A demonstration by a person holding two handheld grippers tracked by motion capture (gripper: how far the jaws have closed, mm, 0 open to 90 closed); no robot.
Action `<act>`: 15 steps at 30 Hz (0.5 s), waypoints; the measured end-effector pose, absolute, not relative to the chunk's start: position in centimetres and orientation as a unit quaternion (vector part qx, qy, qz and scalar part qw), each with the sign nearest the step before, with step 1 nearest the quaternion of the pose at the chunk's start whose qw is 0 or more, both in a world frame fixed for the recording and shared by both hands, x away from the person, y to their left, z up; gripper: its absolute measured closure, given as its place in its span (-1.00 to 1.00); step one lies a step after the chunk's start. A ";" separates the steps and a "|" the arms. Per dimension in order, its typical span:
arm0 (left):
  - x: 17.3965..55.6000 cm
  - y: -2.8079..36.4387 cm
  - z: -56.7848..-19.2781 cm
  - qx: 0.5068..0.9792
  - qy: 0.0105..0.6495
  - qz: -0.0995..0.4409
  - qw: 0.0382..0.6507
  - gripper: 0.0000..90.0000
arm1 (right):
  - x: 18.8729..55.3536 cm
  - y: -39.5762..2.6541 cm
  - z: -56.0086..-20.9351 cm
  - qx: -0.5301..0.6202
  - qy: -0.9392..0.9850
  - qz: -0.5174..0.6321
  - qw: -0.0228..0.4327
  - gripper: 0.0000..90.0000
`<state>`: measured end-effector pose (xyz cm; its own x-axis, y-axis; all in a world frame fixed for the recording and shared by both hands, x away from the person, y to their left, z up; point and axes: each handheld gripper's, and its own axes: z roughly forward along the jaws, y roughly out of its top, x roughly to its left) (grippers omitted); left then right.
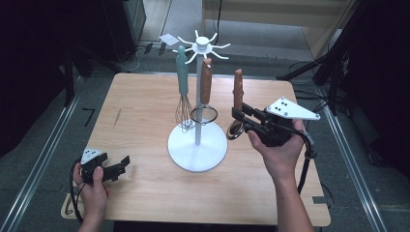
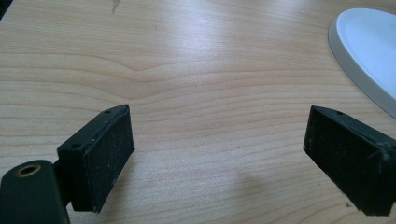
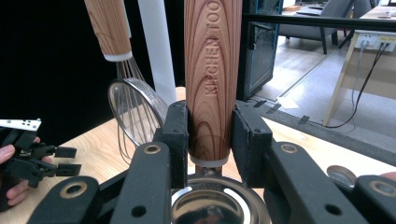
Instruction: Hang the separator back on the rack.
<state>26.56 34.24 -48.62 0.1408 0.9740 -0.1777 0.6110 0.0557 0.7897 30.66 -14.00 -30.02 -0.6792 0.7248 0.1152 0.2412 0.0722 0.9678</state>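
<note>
Right gripper view: right tongs [image 3: 210,135] clamp wooden-handled strainer [image 3: 212,70] (handle upright).
Left gripper view: left tongs [image 2: 219,154] wide, over worktop [image 2: 187,70].

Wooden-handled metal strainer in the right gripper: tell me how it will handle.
The wooden-handled metal strainer probably stays stiff; its handle stands straight in the right gripper. Its smooth round handle could twist between the pads. The metal bowl hanging below likely makes it bottom-heavy.

The right tool [image 3: 210,135] is clamping an upright wooden-handled steel ladle [image 3: 212,70]; a wooden-handled wire whisk [image 3: 128,93] is hanging left of the ladle, beside a white pole [image 3: 156,46].
</note>
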 end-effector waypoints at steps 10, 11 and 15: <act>26.6 34.2 -48.6 0.648 0.612 0.232 0.389 -0.80 | 30.5 -13.4 -28.7 0.322 0.698 0.604 0.211 0.57; 26.6 34.2 -48.6 0.648 0.612 0.232 0.389 -0.80 | 30.5 -13.4 -28.6 0.320 0.698 0.605 0.211 0.57; 26.6 34.2 -48.6 0.648 0.611 0.232 0.390 -0.80 | 30.3 -13.5 -27.9 0.313 0.692 0.614 0.215 0.57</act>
<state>26.56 34.17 -48.61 0.1448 0.9736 -0.1765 0.6118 0.0521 0.7893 30.30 -13.48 -27.89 -0.7118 0.6970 0.0864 0.1683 0.0498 0.9845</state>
